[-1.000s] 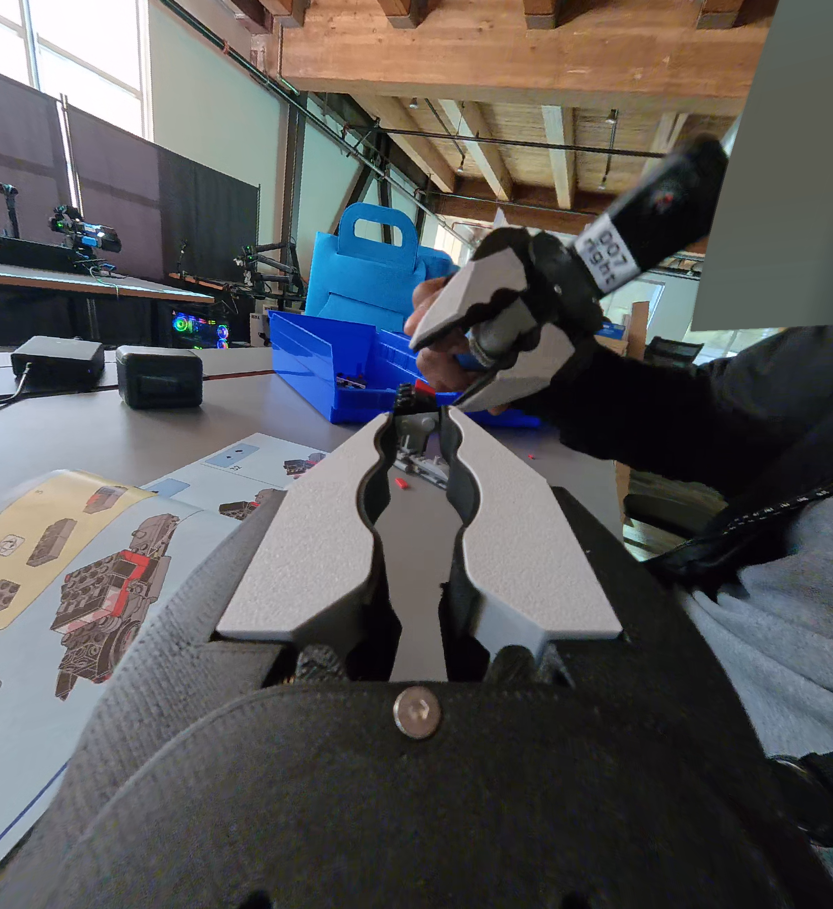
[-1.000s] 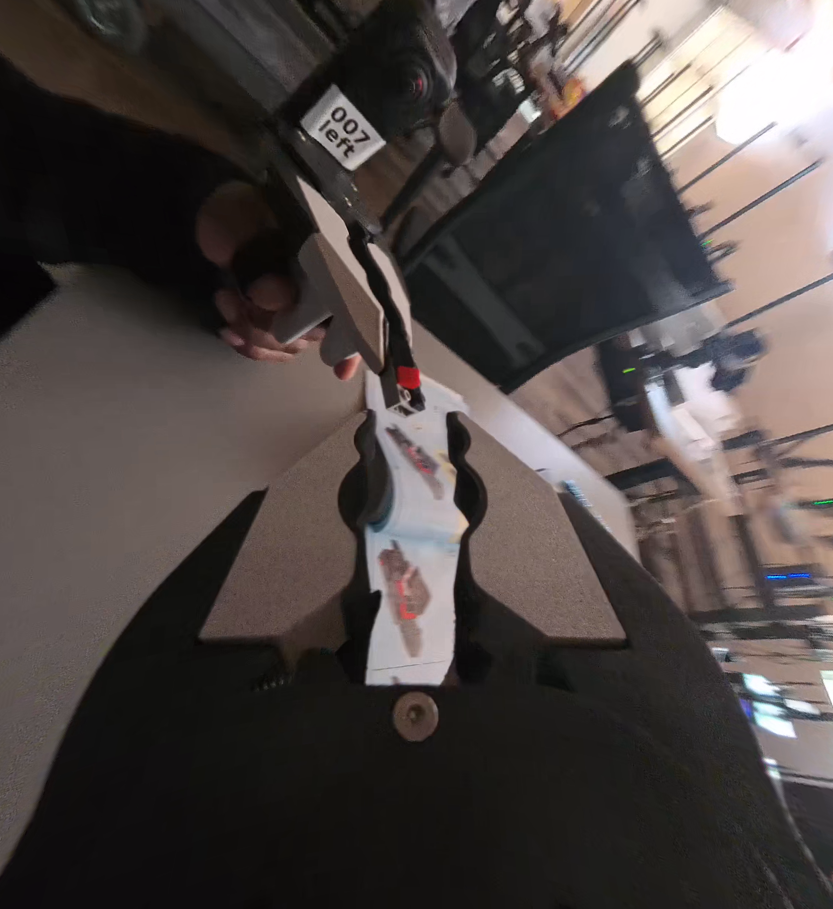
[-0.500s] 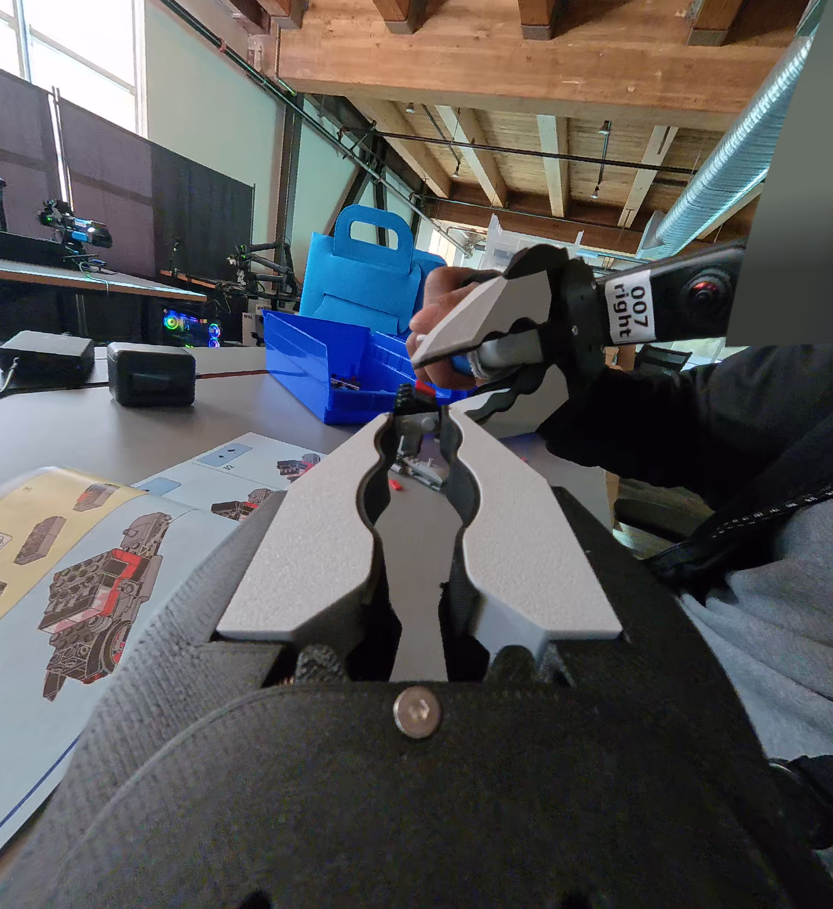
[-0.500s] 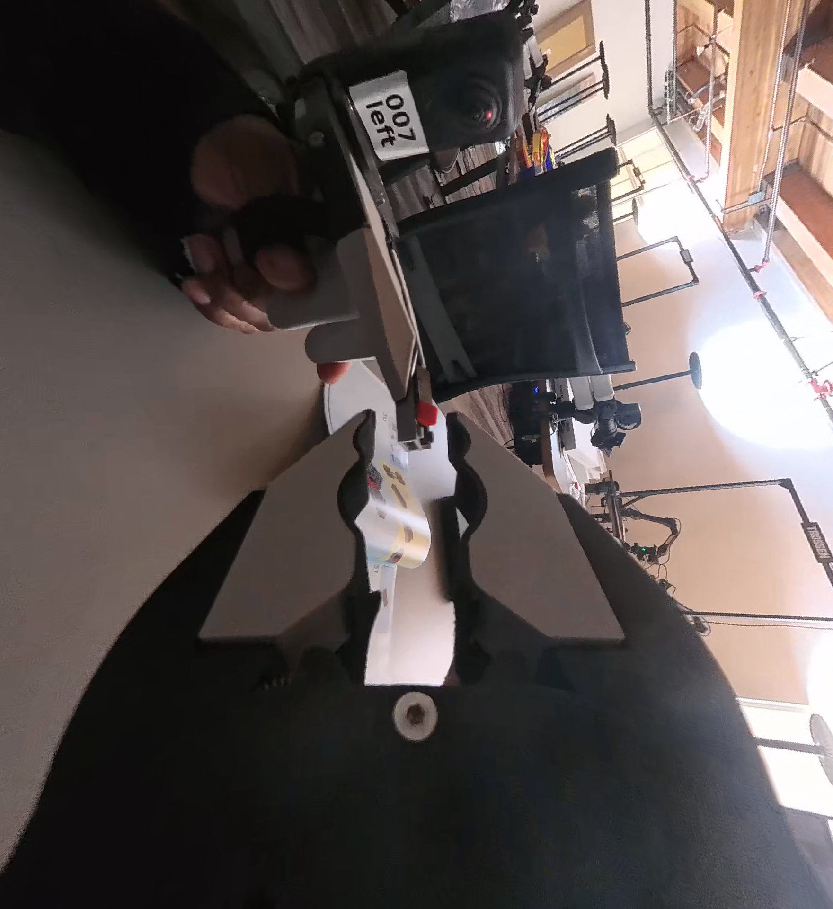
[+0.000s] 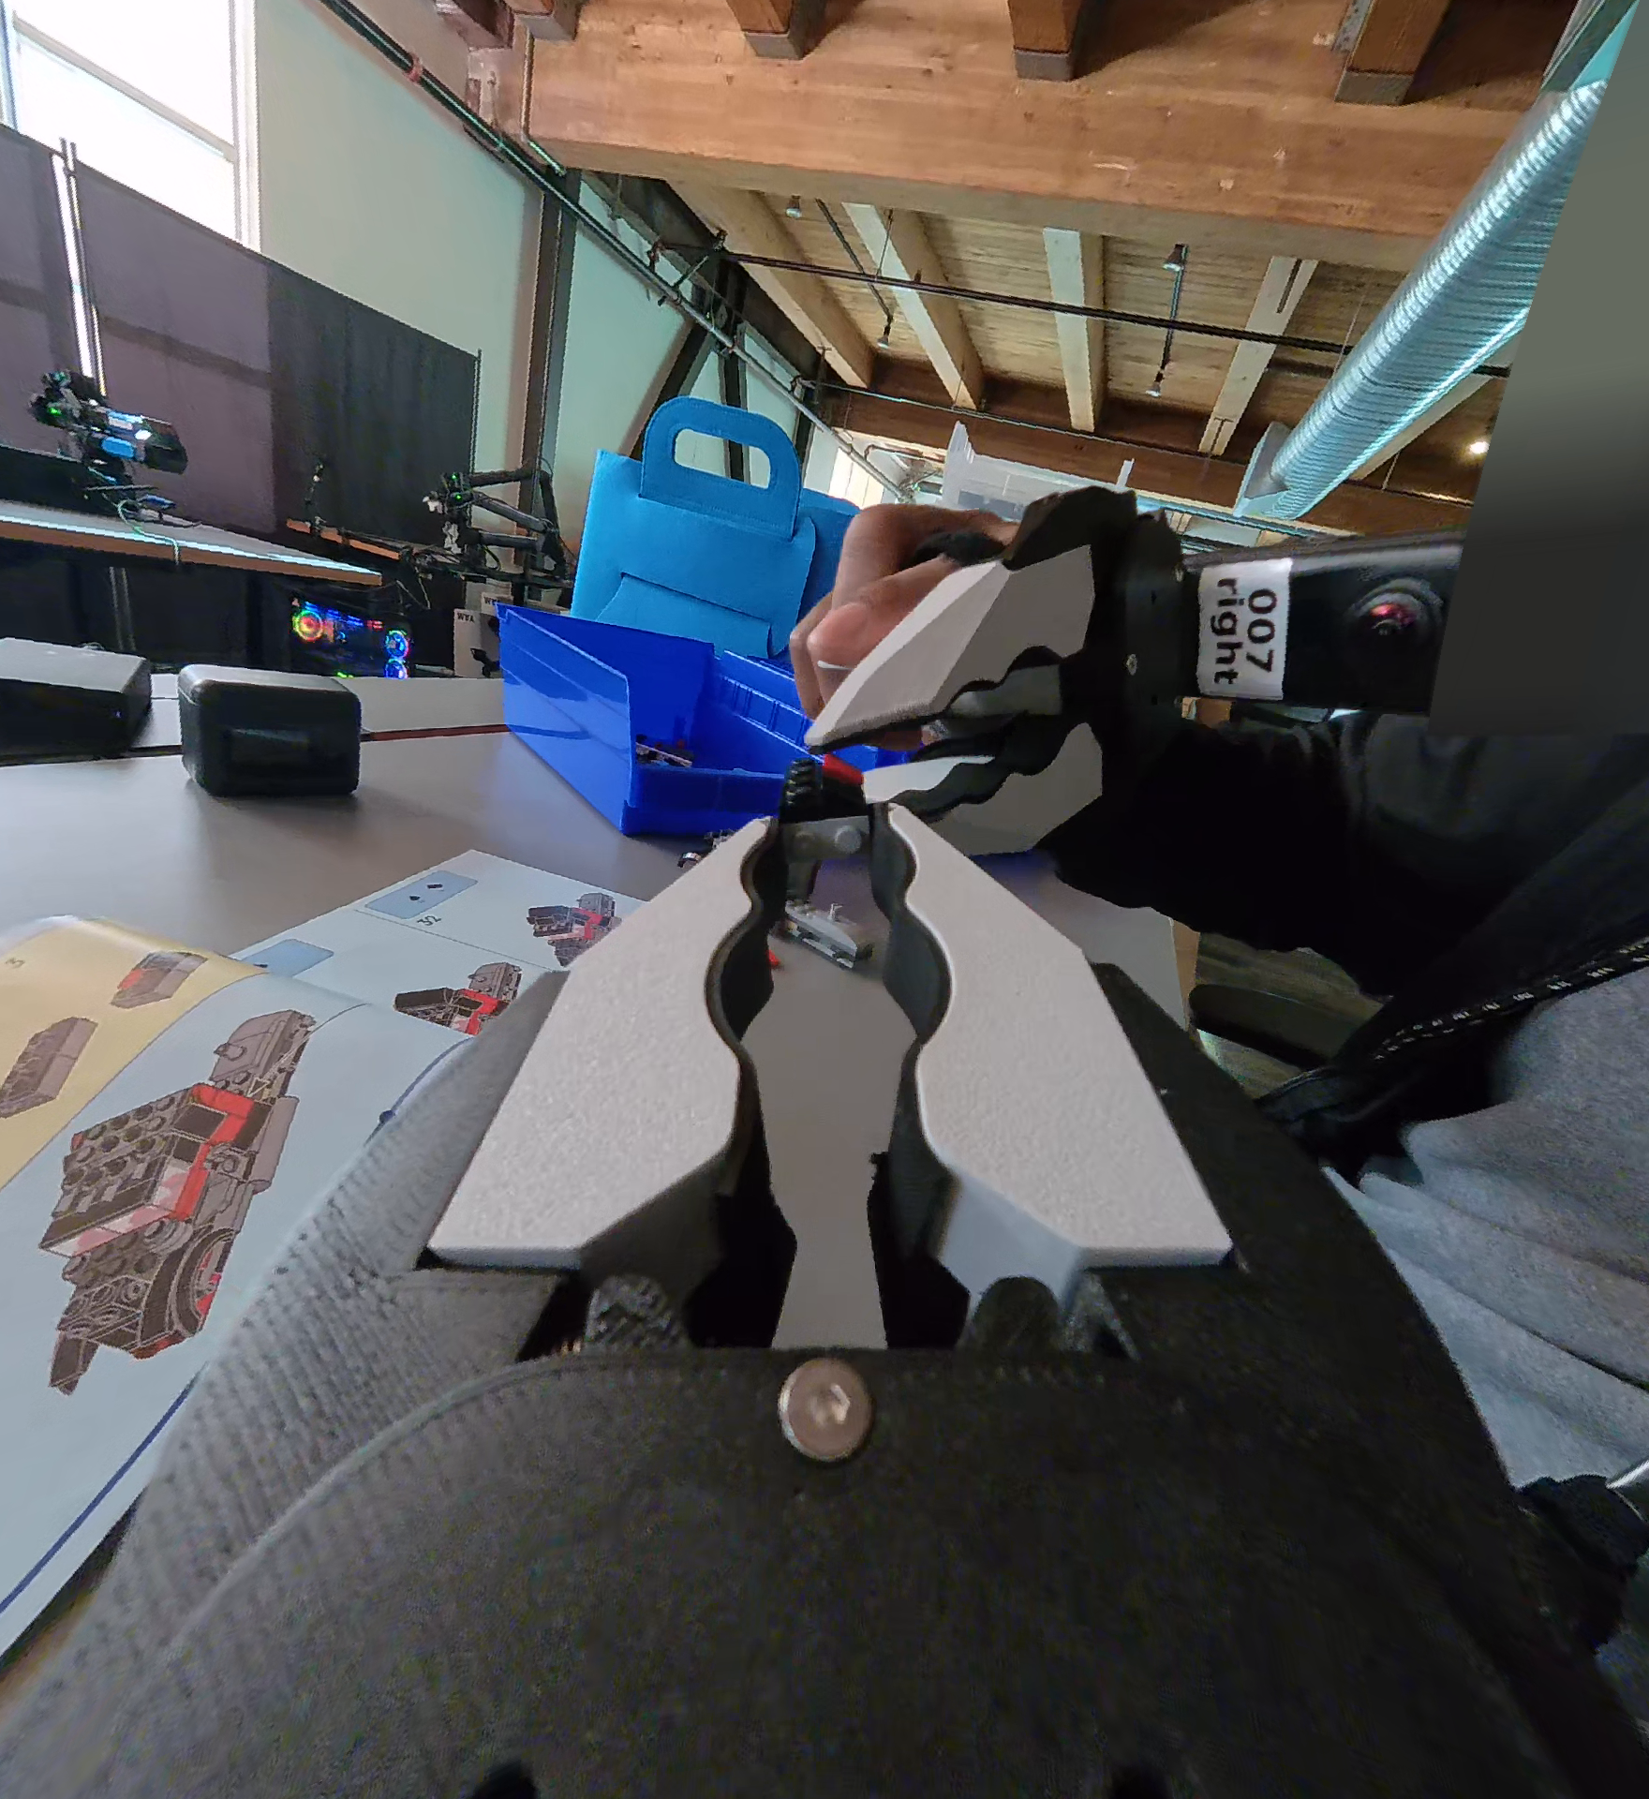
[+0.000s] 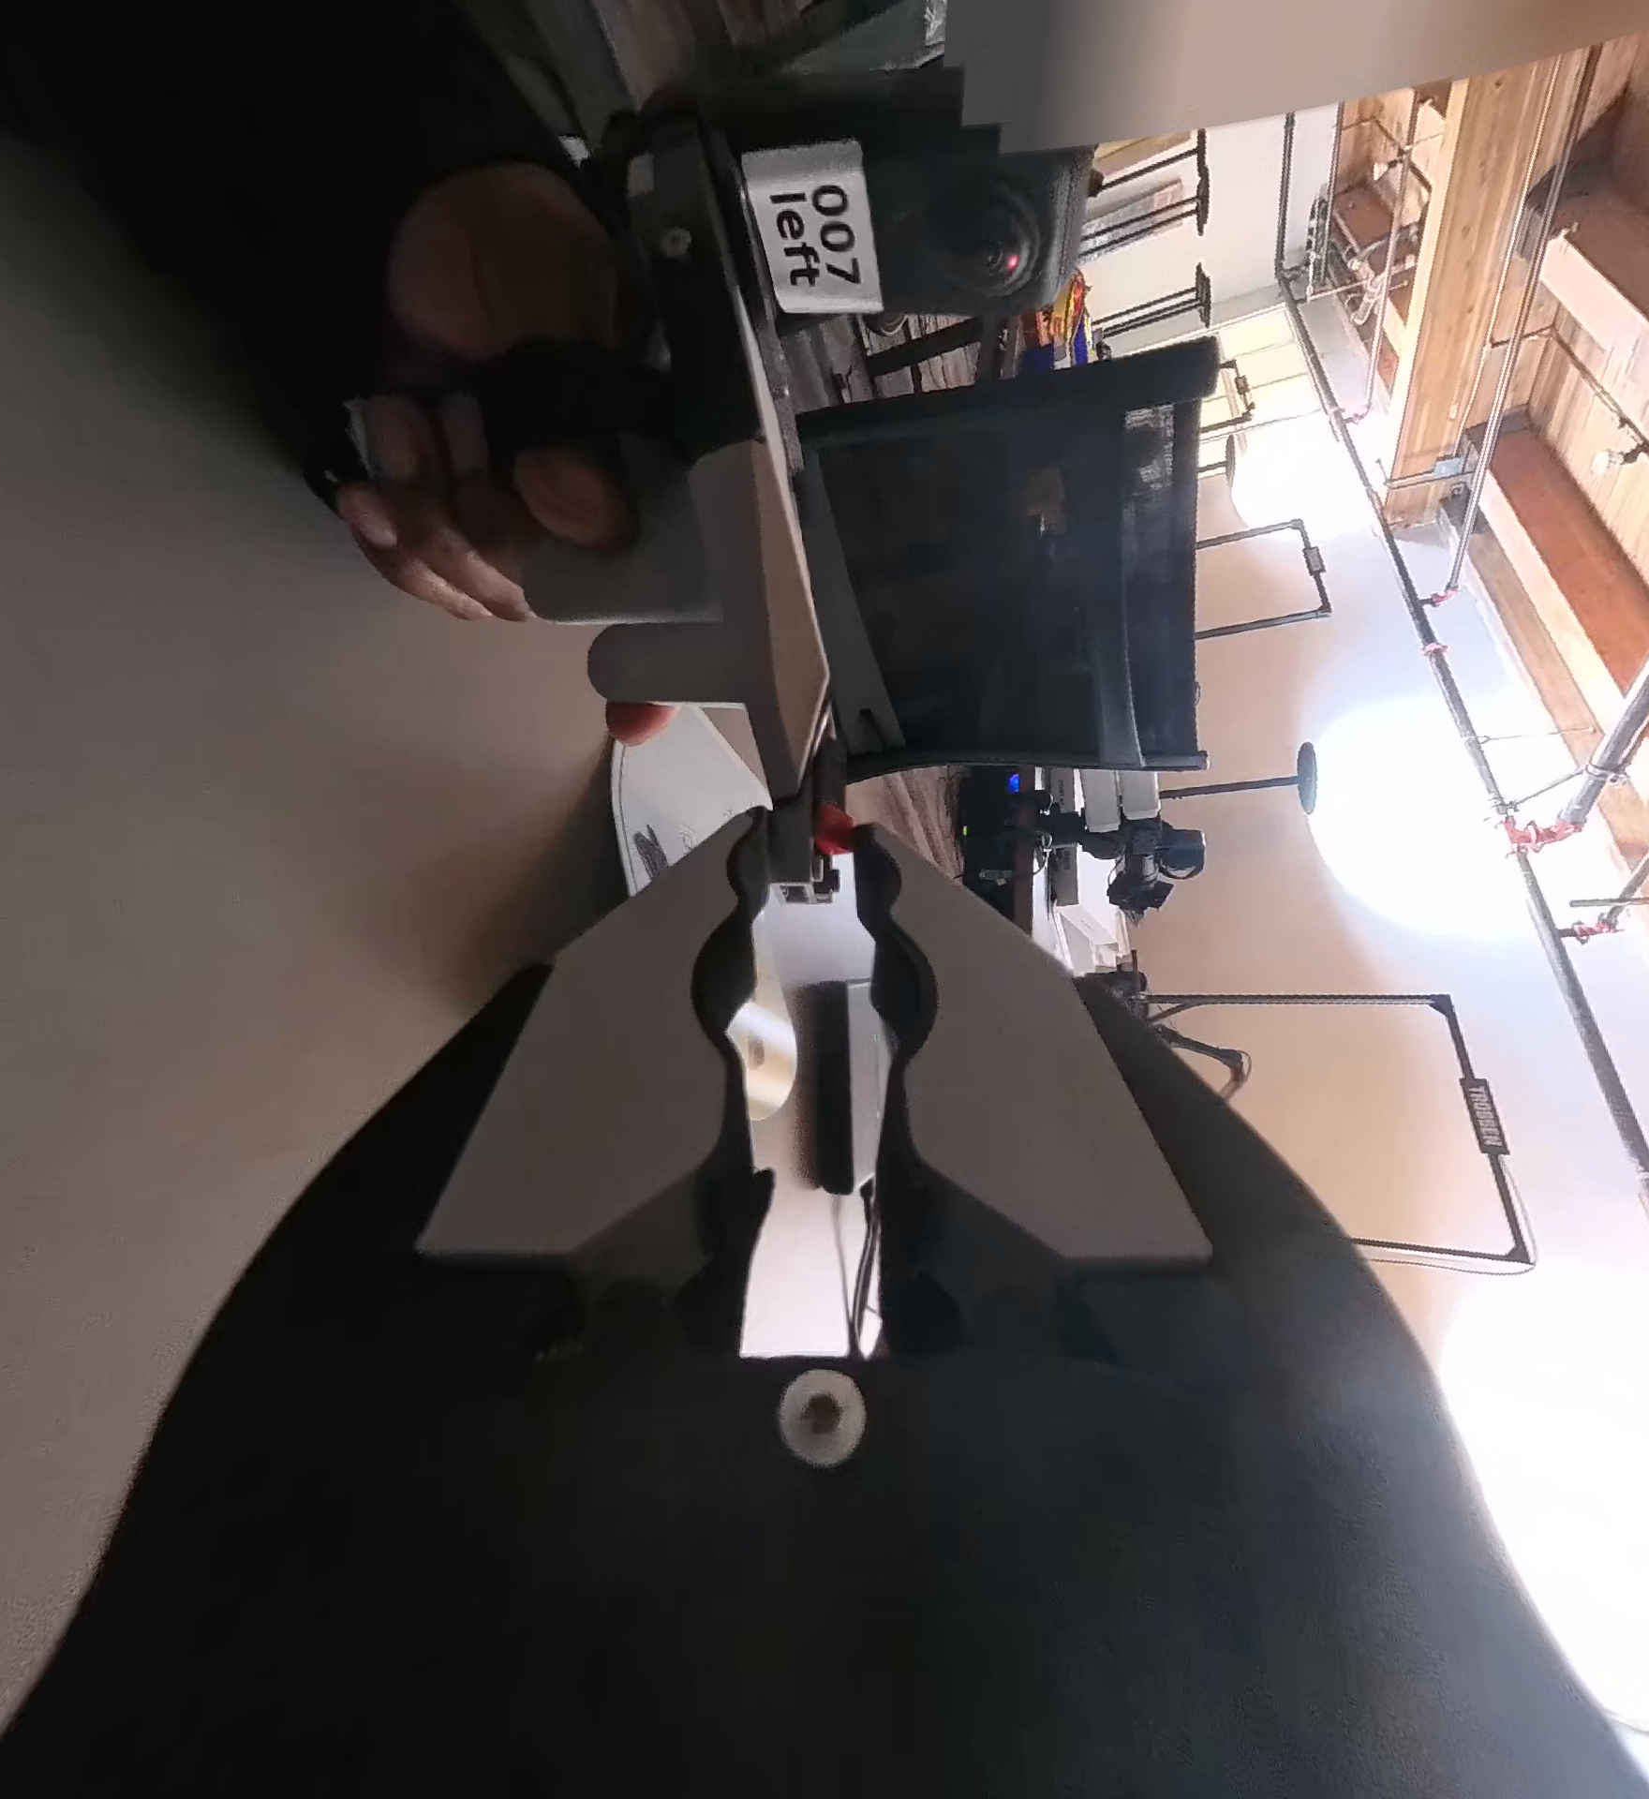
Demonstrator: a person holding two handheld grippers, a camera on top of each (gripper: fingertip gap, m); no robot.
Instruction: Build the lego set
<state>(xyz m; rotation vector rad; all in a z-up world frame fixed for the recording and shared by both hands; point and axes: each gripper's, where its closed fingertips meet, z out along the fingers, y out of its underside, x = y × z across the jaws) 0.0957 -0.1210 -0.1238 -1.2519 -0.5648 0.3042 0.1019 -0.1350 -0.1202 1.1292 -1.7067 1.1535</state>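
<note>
Grey table (image 5: 217,857) fills the left half; open instruction booklet (image 5: 120,1119) lower left, blue parts bin (image 5: 626,720) centre. Left gripper (image 5: 825,842) clamps the small grey-black lego assembly (image 5: 816,813) mid-frame. Right gripper (image 5: 860,754) comes in from the right, its 2 fingers parted around the assembly's red brick (image 5: 838,769).

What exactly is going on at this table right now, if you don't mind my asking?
A person is building a lego set with handheld tongs in each hand. The left tongs are shut on a small grey-and-black lego assembly held above the table. The right tongs are open around a red piece on that assembly. An instruction booklet lies open beside them, a blue parts bin behind.
</note>
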